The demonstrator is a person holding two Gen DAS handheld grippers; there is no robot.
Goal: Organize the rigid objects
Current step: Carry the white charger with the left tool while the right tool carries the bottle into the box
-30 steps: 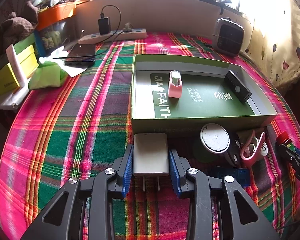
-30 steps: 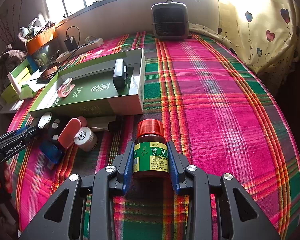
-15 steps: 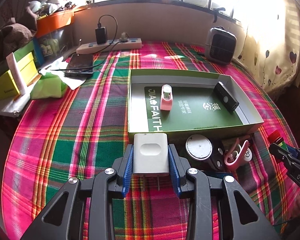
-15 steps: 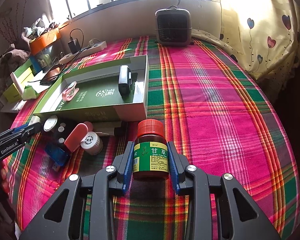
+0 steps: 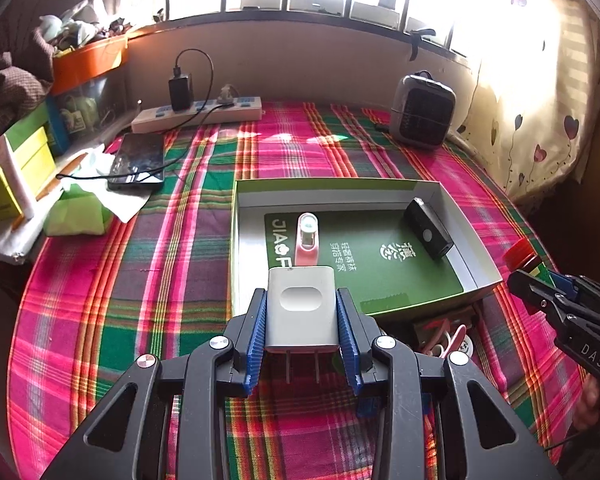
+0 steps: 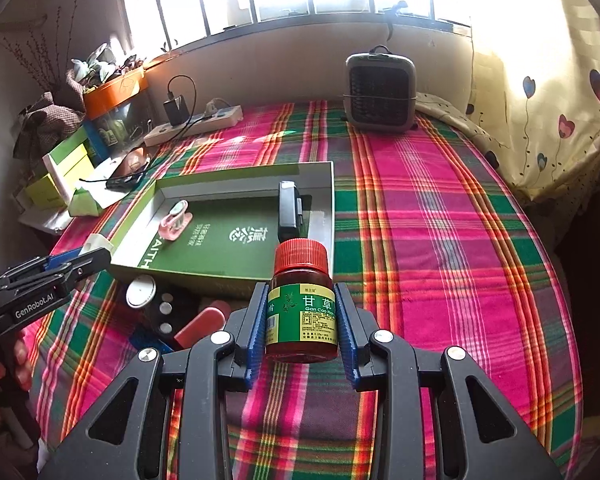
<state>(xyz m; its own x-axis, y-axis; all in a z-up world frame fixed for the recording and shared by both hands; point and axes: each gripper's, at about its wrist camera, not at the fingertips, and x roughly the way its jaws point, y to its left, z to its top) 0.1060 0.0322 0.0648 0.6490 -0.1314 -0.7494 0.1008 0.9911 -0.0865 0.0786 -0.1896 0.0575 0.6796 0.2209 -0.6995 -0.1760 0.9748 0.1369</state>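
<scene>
My left gripper [image 5: 302, 312] is shut on a white plug adapter [image 5: 301, 304] and holds it in the air at the near edge of the green box lid [image 5: 440, 196]. The lid holds a pink clip-like item [image 5: 307, 238] and a black device [image 5: 427, 234]. My right gripper [image 6: 301, 320] is shut on a red-capped medicine bottle [image 6: 302, 304], raised just in front of the lid's near right corner [image 6: 324, 184]. The left gripper also shows at the left of the right wrist view [image 6: 60, 264].
Loose items lie in front of the lid: a round white-topped one [image 6: 141, 290], a red case [image 6: 200, 322], pink pieces [image 5: 448, 336]. A small heater [image 6: 380, 94] and power strip [image 5: 198, 114] stand at the back, a phone [image 5: 138, 162] and boxes [image 5: 16, 168] at left.
Both grippers have risen with their loads. The left one has moved forward so the adapter now overlaps the lid's near edge. The right one has moved toward the lid.
</scene>
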